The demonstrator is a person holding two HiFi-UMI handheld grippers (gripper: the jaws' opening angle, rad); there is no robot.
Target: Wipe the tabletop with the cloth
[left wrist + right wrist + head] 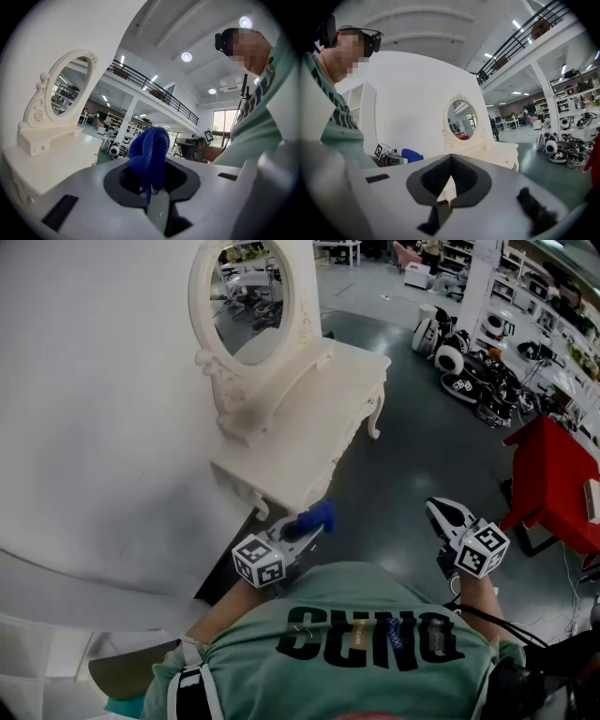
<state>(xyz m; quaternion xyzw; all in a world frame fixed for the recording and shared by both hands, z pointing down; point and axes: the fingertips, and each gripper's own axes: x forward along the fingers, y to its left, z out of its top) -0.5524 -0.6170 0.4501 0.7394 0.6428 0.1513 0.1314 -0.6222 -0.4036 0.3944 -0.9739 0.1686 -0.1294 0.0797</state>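
A: Just short of the white bench, the person stands with both tools raised. The left gripper has its fingers clamped on the blue cloth, which bunches up out of them in a thick fold.

B: And the cloth is in the air, just beside the bench's near corner and not touching the top. No wiping yet, I'd say. This reads as the approach.

A: Agreed. The right gripper has its fingers together with nothing between them, held off to the side over the floor.

B: So the next move, by my reckoning, is to carry the cloth forward and down until it presses on the top, then sweep across. That bunched fold wants spreading, or it will only drag a narrow strip.

A: The top looks bare and smooth, cream white, with an oval mirror standing at its far end against a curved white wall.

B: Beyond it there's a big open hall with a dark glossy floor, gear heaped on the right, and something red near the edge.
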